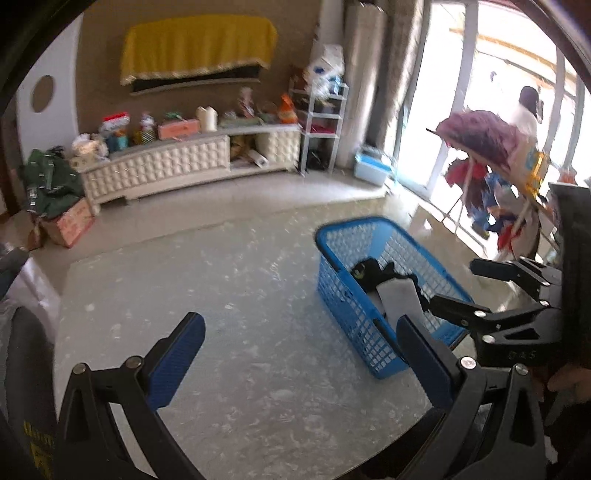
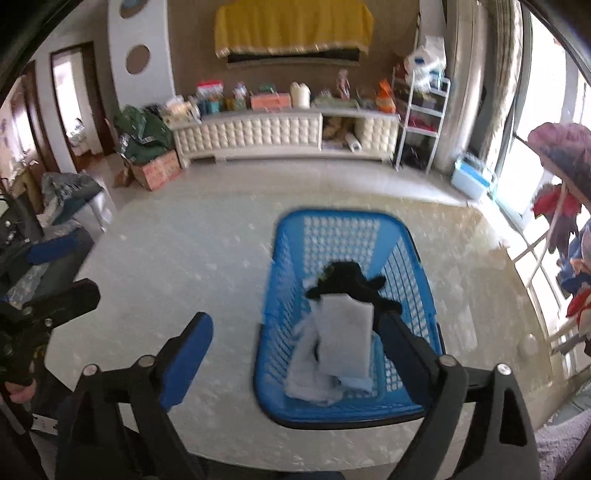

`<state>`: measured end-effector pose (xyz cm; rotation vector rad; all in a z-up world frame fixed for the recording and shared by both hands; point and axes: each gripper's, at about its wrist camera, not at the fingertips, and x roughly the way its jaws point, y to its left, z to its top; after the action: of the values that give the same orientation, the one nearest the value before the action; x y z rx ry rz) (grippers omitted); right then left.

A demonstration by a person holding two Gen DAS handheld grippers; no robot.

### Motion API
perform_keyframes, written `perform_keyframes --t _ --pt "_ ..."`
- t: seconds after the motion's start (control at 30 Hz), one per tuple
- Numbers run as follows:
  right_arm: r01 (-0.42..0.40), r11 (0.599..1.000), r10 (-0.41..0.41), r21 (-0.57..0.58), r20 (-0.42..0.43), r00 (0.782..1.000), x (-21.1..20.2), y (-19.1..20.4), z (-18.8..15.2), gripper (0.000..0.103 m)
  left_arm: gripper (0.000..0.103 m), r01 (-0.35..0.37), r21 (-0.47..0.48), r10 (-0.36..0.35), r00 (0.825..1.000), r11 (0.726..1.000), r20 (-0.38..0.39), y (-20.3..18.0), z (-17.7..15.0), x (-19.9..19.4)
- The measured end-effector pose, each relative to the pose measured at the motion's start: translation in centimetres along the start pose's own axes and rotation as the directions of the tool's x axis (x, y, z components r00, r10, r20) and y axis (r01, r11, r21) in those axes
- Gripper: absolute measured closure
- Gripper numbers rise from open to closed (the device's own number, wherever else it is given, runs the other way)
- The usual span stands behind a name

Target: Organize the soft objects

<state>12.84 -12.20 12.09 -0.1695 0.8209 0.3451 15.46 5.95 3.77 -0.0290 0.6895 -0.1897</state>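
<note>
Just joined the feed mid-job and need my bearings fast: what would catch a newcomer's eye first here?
The bright blue basket on the pale marbled table stands out most, holding a folded grey cloth over a black soft item. Both tools, the right tool and the left tool, stand open with nothing between their blue pads. Behind, a yellow drape hangs on the far wall above a cluttered white cabinet.

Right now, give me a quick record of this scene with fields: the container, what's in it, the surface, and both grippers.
container: blue plastic lattice basket, upright on the table
contents: folded pale grey cloth on top, black soft item behind it, pale blue cloth beneath
surface: pale marbled tabletop
left gripper: open, nothing between the pads
right gripper: open, above the basket's near end, holding nothing
</note>
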Motion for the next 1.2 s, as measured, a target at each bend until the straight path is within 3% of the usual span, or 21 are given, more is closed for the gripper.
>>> perform_keyframes --t 0.2,0.5,0.67,1.2 --pt "-0.025 1.0 0.027 -0.016 0.161 0.987 -4.0 1.8 0.9 0.0 0.0 -0.066 -0.004 0.066 0.993 0.998 0.102 0.2 0.1 -4.9" --pt "-0.077 0.996 0.086 -0.044 0.267 0.96 -6.3 3.2 1.1 0.0 0.0 -0.128 -0.039 0.133 0.966 0.991 0.22 0.4 -0.5 -10.6" --pt "-0.107 0.993 0.118 -0.055 0.288 0.95 -6.2 3.3 0.8 0.0 0.0 -0.194 -0.053 0.201 0.94 0.98 0.277 0.2 -1.6 -12.8" --pt "-0.137 0.988 0.154 -0.075 0.299 0.942 -6.8 4.3 0.0 0.0 0.0 -0.224 -0.06 0.232 0.934 0.973 0.27 -0.5 -3.0 -14.4"
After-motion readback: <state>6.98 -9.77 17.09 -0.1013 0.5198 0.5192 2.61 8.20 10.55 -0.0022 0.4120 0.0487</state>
